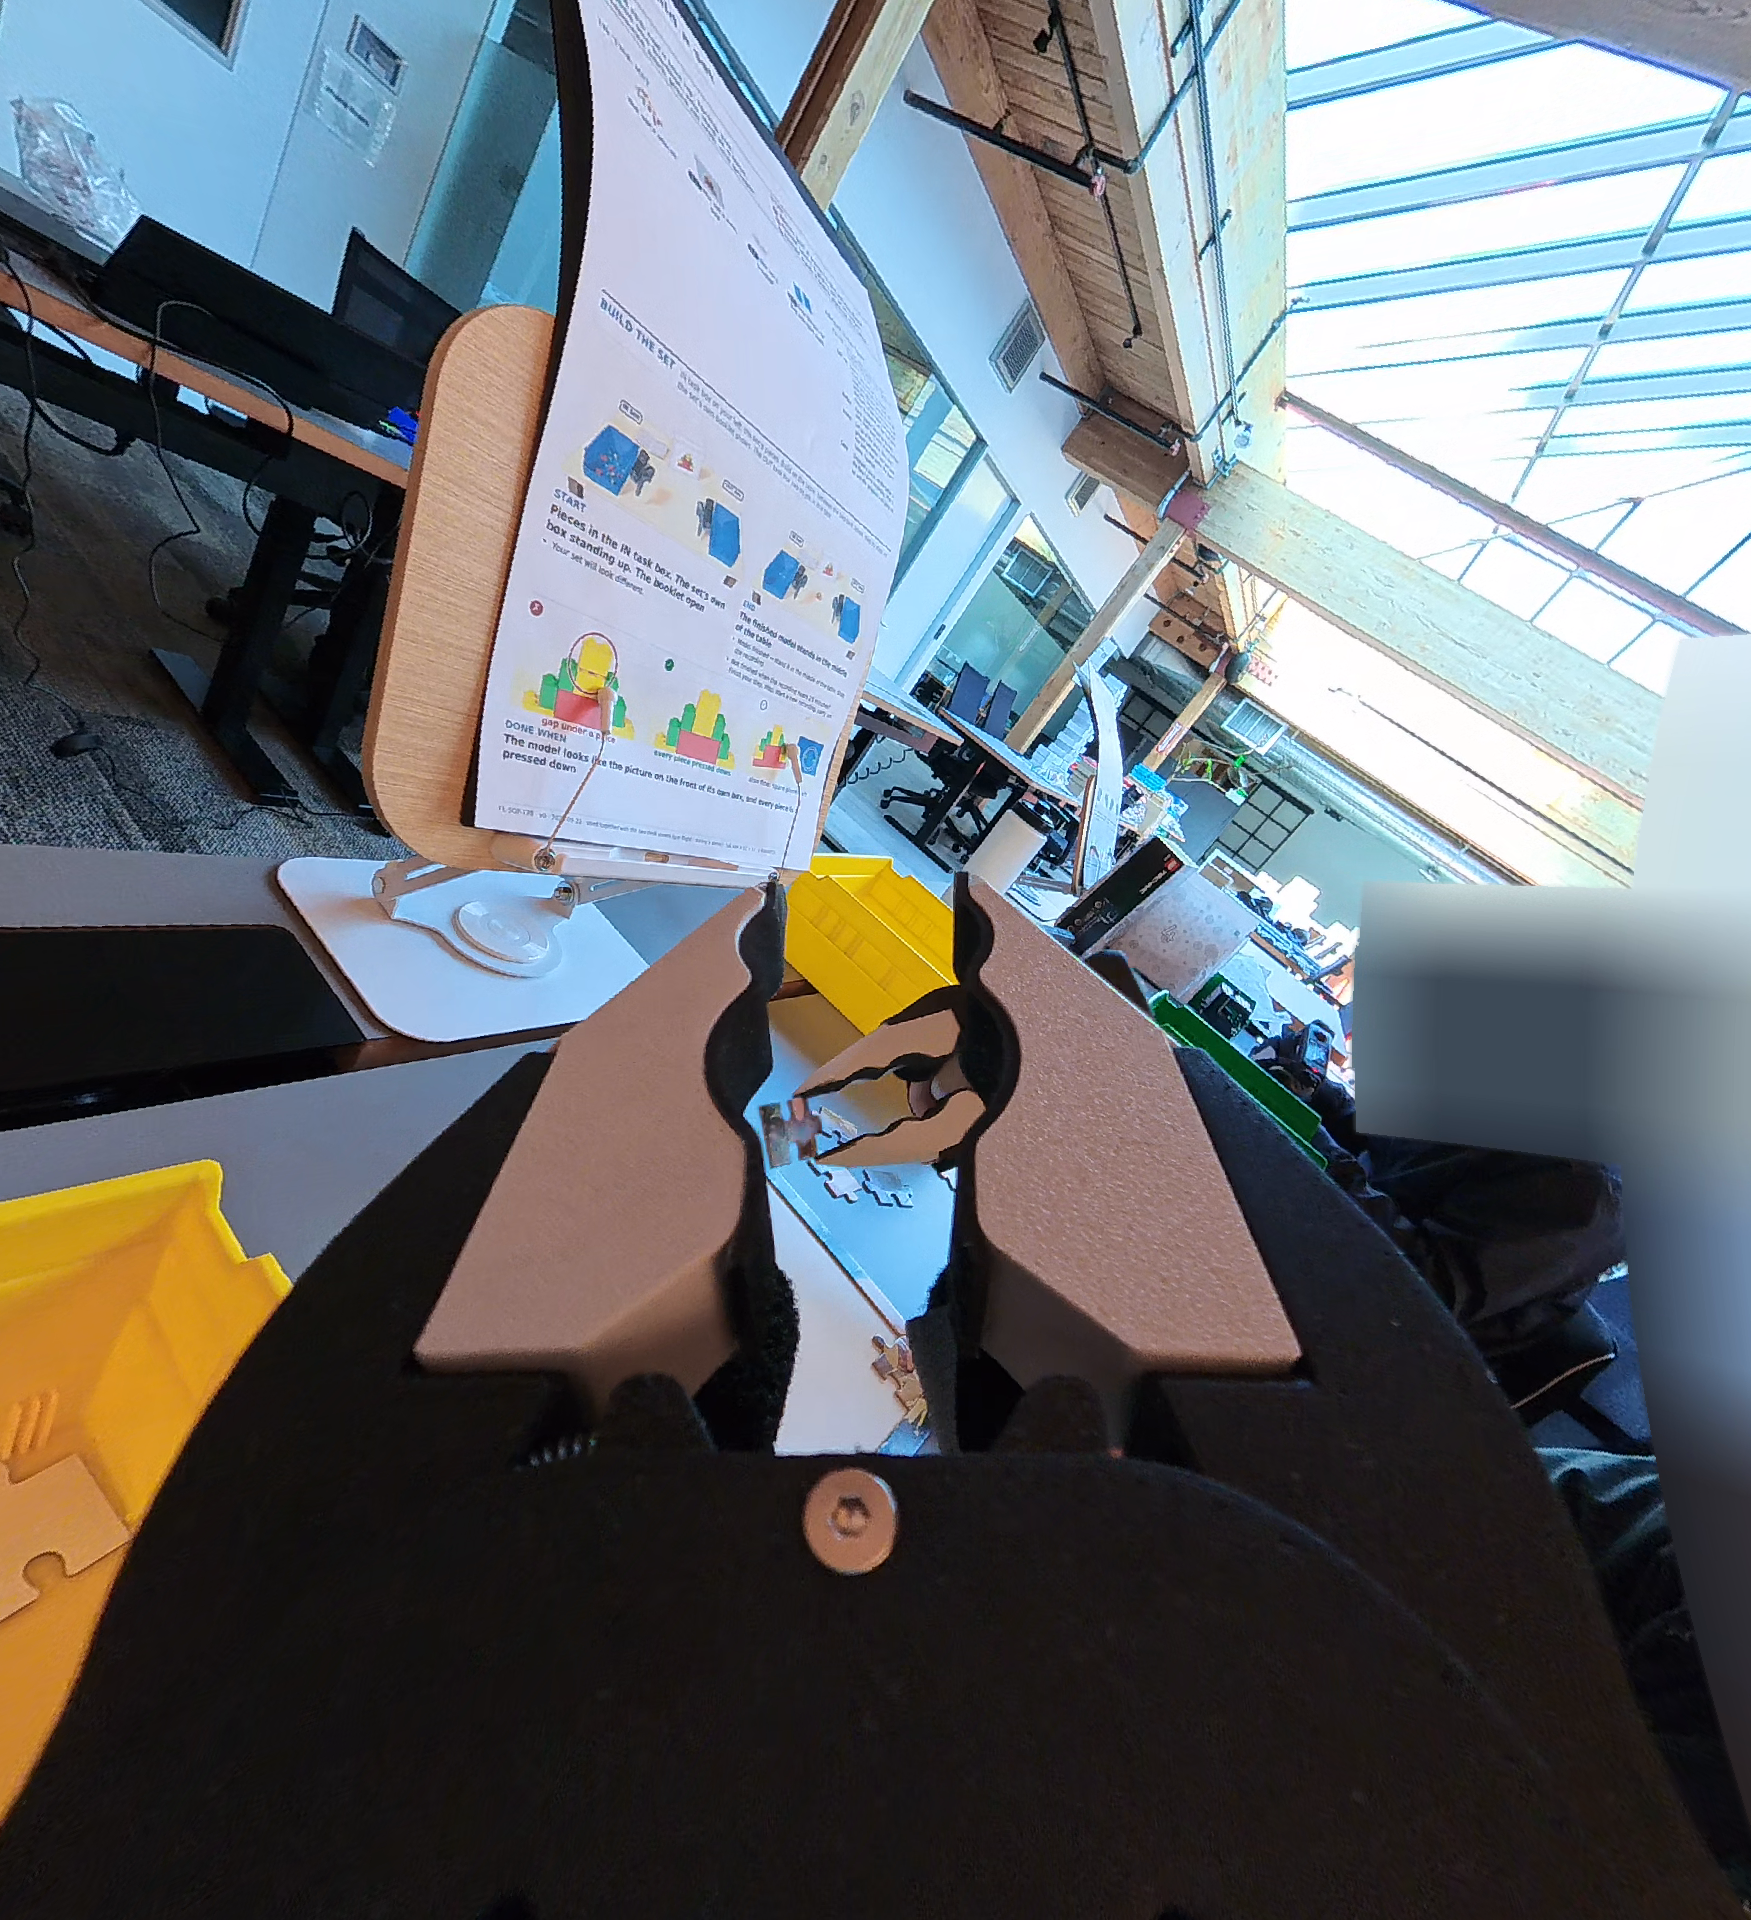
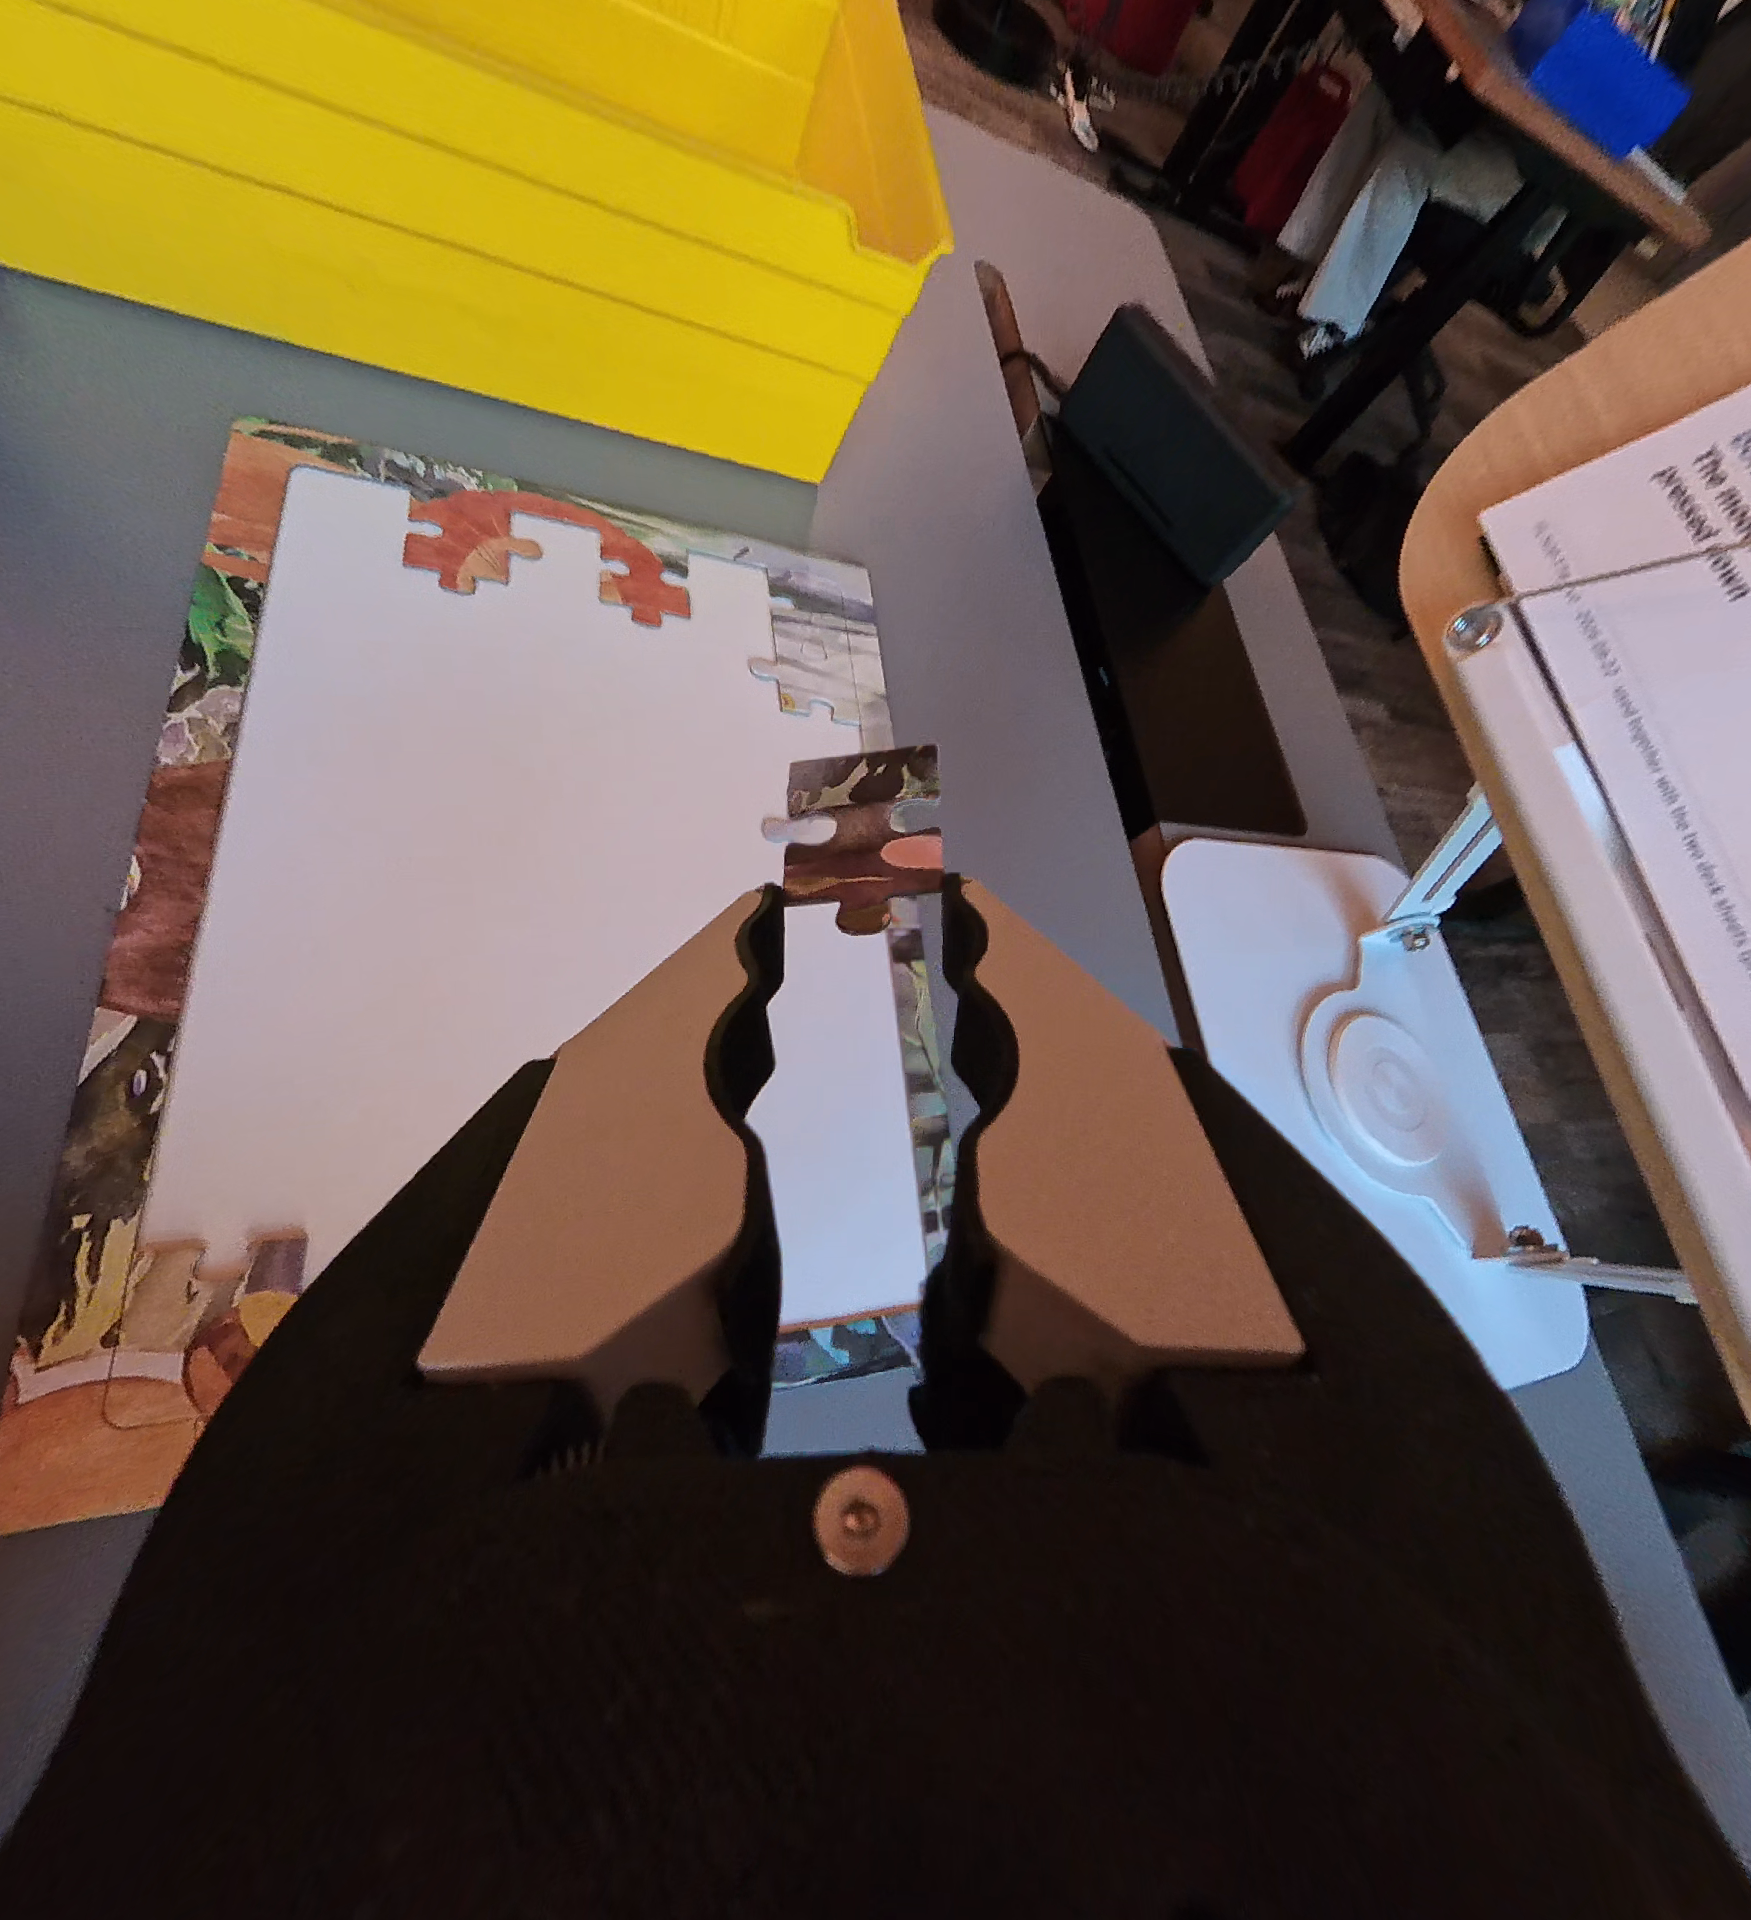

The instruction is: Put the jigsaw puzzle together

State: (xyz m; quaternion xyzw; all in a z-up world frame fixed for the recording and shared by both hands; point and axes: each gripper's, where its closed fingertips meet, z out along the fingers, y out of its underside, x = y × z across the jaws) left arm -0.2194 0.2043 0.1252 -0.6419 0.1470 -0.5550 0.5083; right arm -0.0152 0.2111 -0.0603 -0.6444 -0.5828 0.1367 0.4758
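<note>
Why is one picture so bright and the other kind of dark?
Left wrist view: big skylight windows glare white and wash out that corner, and the paper sheet looks bent by the wide lens. Right wrist view: no windows, so the table looks dim and the edges blur.

A: What stands behind the grey table [image 2: 1006,436]?

B: A wooden document stand [image 1: 435,582] on a white base [image 1: 414,966], holding a printed sheet [image 1: 705,468]. Beyond it, a wood-topped desk [image 1: 258,405] on black legs, cables trailing to the grey carpet [image 1: 40,665].

A: And overhead?

B: Timber beams [image 1: 1141,239] with black pipes, then a bright skylight [image 1: 1577,291] pouring in daylight. White walls [image 1: 227,114] at the left.

A: Farther back?

B: More desks with dark office chairs [image 1: 975,707], and glass partitions [image 1: 1006,603].
</note>
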